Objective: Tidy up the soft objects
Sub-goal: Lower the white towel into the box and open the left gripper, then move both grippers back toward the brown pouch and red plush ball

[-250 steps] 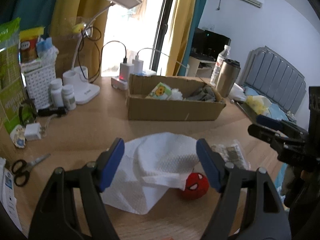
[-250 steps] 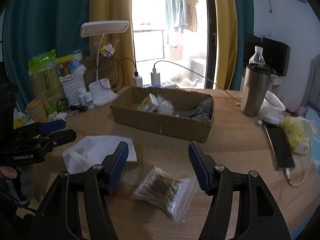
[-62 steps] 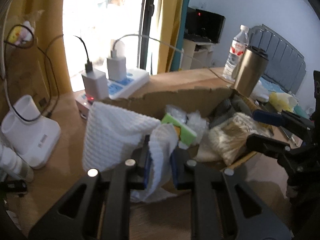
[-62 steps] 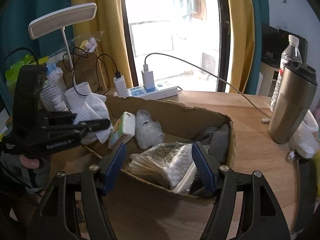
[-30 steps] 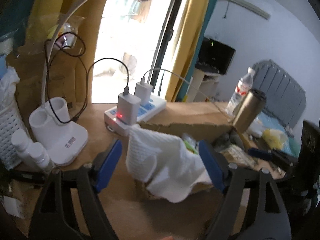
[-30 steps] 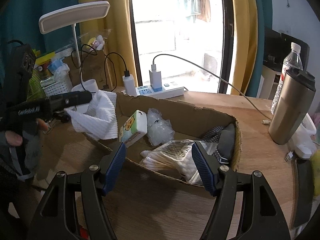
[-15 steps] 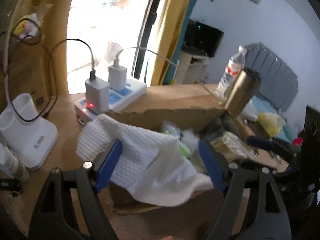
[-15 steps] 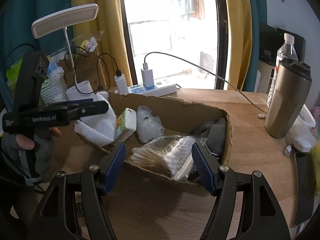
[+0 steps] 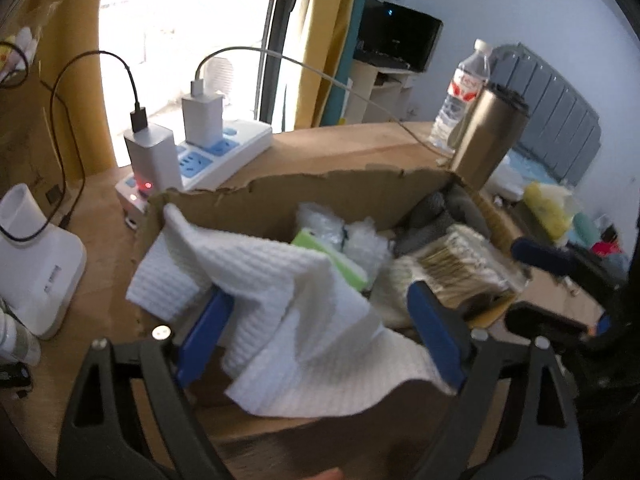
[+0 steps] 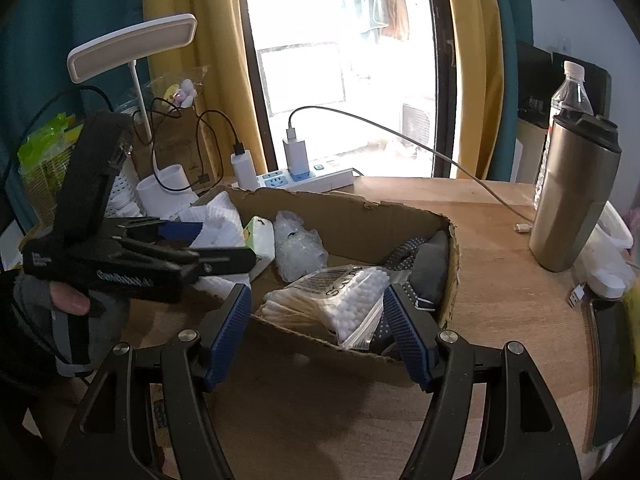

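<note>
A: Blue pads on the left gripper stand wide, and they have just been opening. One white waffle-weave cloth lies between them, draped over the near left rim of the cardboard box. One corner rests on the left pad; neither pad presses on it.

B: And the right gripper?

A: Its jaws also stand wide, with nothing pinched. One clear bag of cotton swabs shows between its two fingers, lying inside the box against the near wall.

B: What else is in the box, counted?

A: One green and white tissue pack, one crumpled clear plastic bag, and dark grey dotted fabric at the right end; I cannot tell whether that is one piece or two.

B: Outside the box?

A: One white power strip behind it with two chargers plugged in, one desk lamp to the left, one steel tumbler on the wooden table to the right, and one water bottle behind the tumbler. A hand grips the left gripper's handle.
</note>
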`<state>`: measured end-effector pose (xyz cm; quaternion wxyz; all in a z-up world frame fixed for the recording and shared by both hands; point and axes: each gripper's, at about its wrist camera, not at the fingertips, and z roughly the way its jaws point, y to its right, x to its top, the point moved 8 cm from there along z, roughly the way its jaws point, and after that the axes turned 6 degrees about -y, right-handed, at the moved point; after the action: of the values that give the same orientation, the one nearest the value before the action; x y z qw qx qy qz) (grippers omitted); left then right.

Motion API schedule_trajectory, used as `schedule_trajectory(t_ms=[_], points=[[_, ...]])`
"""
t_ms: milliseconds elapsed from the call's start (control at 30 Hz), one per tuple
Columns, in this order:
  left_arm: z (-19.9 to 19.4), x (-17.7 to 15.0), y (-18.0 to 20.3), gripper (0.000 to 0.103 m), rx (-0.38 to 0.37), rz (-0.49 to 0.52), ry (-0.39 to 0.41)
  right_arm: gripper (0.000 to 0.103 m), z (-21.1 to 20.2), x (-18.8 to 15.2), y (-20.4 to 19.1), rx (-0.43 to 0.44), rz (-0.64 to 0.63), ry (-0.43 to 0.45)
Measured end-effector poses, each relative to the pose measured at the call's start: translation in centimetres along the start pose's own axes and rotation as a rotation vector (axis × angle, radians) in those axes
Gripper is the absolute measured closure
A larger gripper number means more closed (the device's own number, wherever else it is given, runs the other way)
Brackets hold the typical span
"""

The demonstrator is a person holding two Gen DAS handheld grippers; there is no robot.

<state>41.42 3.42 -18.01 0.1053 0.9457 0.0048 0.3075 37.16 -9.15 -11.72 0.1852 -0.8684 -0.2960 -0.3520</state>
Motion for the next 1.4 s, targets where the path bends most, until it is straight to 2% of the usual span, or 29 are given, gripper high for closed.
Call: schedule_trajectory(t_ms=[100,300,433,633,800,933,1067,1233,1400], points=[[-0.7,0.0,0.1,0.013,-0.030,-0.013,0.002,0.031,-0.3,0.0,-0.1,-0.004,-0.001,0.005],[-3.6,0.1,0.2,0.013,-0.028,-0.019,0.061,0.031,-1.4,0.2,-0.1,-0.024,0.008,0.025],[-4.7,-0.4,0.4,0.013,-0.032,-0.006,0.060,0.030,-2.4,0.1,-0.7,-0.041,0.002,0.036],[-6.7,-1.2,1.4,0.013,-0.088,0.012,0.084,0.030,-3.9,0.1,-1.5,-0.054,-0.003,0.051],[-6.2,-2.1,2.6,0.013,-0.135,0.047,0.030,0.030,-4.7,-0.3,-2.1,-0.057,-0.004,0.054],[-5.5,-3.1,2.6,0.013,-0.125,0.041,-0.016,0.030,-5.0,-0.4,-2.4,-0.059,-0.004,0.056],[-6.4,-3.8,2.3,0.013,-0.125,0.031,-0.001,0.030,-5.2,-0.5,-2.4,-0.063,-0.004,0.056],[-8.0,-5.0,2.5,0.013,-0.162,0.033,0.008,0.030,-5.5,-0.9,-2.5,-0.068,0.002,0.053],[-10.0,-6.0,2.3,0.013,-0.145,0.019,0.055,0.030,-6.1,-1.3,-3.1,-0.071,-0.002,0.052]])
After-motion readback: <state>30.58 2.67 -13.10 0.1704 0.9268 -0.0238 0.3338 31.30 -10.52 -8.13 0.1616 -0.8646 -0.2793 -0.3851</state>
